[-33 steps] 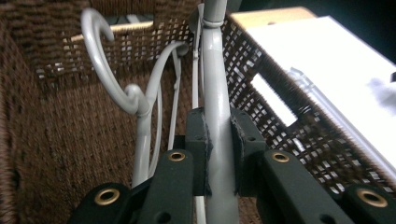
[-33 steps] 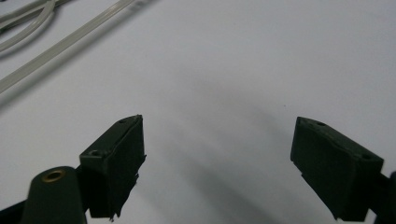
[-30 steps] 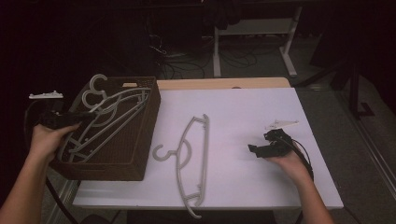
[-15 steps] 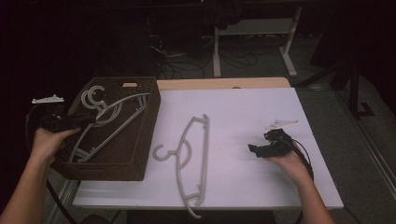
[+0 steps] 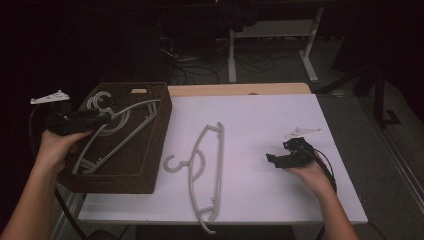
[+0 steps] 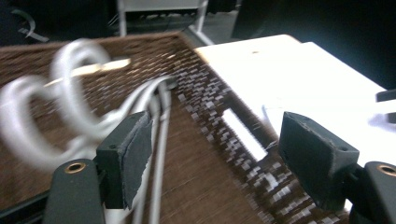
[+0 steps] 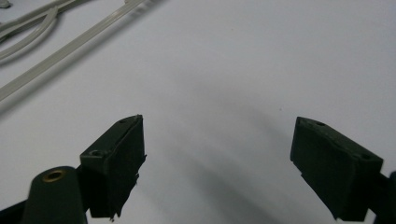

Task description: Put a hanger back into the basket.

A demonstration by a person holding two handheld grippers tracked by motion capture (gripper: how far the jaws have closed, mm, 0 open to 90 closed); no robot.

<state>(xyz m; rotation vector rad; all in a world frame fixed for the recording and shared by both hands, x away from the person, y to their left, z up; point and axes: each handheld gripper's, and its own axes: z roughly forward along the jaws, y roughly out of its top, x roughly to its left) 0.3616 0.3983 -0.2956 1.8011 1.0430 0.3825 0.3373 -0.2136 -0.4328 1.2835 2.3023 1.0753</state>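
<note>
Left tongs (image 5: 102,119) are above the left part of the brown basket (image 5: 150,150); their jaws have just been opening, now wide with nothing gripped. The grey hangers (image 5: 115,132) lie inside the basket. One more hanger (image 5: 205,172) lies on the tabletop (image 5: 260,125), right of the basket. Right tongs (image 5: 272,159), farther right of the basket, stand wide open and empty

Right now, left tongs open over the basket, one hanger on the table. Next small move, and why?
Probably swing the left tongs, whose jaws have just been opening with nothing between them, right toward the hanger on the table. The other hangers lie in the basket; the right tongs rest open.
</note>
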